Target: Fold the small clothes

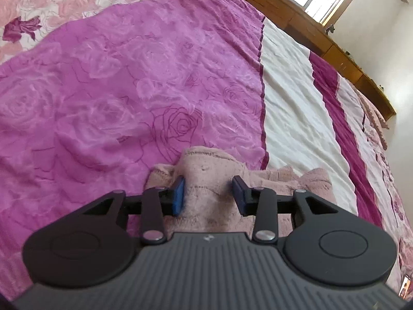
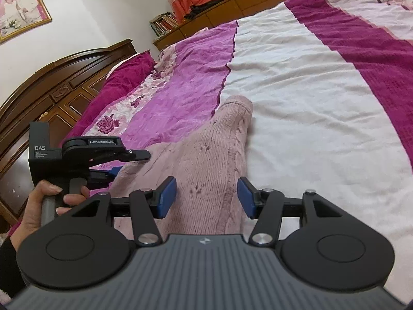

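Note:
A pale pink knitted garment [image 2: 214, 160] lies on the bed, one sleeve stretched away towards its cuff [image 2: 237, 103]. My right gripper [image 2: 206, 197] hovers over the sleeve's near part, blue pads wide apart and not pressing on the knit. To the left, my left gripper [image 2: 131, 162] reaches in at the garment's left edge, held by a hand [image 2: 46, 201]. In the left wrist view, a bunched part of the garment [image 1: 206, 180] sits between the blue pads of the left gripper [image 1: 208, 196]. The pads stand apart and the right pad shows a gap to the cloth.
The bedspread [image 1: 116, 90] is purple with roses, then white [image 2: 296, 90] and magenta stripes. A dark wooden headboard [image 2: 51, 85] stands at the left. Low wooden cabinets [image 1: 322, 33] run under the window. A framed photo [image 2: 20, 10] hangs on the wall.

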Motion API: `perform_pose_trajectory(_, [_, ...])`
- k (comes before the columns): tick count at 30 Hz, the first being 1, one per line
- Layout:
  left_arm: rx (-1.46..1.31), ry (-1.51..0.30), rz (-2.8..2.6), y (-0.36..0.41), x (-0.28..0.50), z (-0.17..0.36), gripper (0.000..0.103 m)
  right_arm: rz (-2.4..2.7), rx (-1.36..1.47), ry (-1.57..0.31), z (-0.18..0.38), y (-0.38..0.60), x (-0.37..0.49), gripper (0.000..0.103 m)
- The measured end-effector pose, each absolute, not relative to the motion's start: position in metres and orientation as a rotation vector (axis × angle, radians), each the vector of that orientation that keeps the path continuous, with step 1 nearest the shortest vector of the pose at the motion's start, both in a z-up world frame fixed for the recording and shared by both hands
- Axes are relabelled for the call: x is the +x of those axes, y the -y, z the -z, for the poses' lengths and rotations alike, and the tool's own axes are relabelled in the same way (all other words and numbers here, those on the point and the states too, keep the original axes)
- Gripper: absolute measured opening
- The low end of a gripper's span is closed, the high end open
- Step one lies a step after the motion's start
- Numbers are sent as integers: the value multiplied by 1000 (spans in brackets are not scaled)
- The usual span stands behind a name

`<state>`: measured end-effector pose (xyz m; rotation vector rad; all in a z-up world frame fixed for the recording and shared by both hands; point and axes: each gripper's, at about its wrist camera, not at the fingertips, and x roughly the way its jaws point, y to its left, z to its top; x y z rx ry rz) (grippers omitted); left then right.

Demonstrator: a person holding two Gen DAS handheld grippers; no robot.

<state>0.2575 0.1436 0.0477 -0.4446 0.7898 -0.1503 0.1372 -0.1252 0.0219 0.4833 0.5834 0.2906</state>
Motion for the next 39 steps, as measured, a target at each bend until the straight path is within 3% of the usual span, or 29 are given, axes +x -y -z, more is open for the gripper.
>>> perform_pose_trajectory(1, [-443, -769, 143, -144, 255, -48, 13, -293, 488, -588, -20, 124, 141, 60])
perform_pose_trajectory(6, [-473, -664, -8, -164, 232, -42, 11, -305, 471, -577, -18, 115, 147, 60])
perform_pose_trajectory(10, [-484, -702, -36, -172, 231, -22, 11, -312, 435, -576, -14, 109, 148, 61])
perform_pose_trajectory(16, [-429, -711, -25, -167, 229, -34, 14, -302, 453, -592, -9, 109, 151, 67])
perform_pose_trajectory(18, [-413, -715, -11, -166, 222, -39, 18, -301, 469, -595, -11, 111, 151, 67])
perform_pose_trajectory(26, [-376, -775, 54, -168, 186, -57, 68, -318, 566, -610, -12, 125, 148, 82])
perform_pose_trajectory(30, [-406, -835, 80, -175, 173, -55, 69, -324, 613, -658, -9, 130, 150, 84])
perform_pose_trajectory(32, [-442, -844, 90, -180, 165, -55, 75, -323, 627, -675, -6, 132, 150, 85])
perform_pose_trajectory(39, [-557, -872, 126, -188, 153, -44, 75, -325, 703, -738, 10, 134, 158, 89])
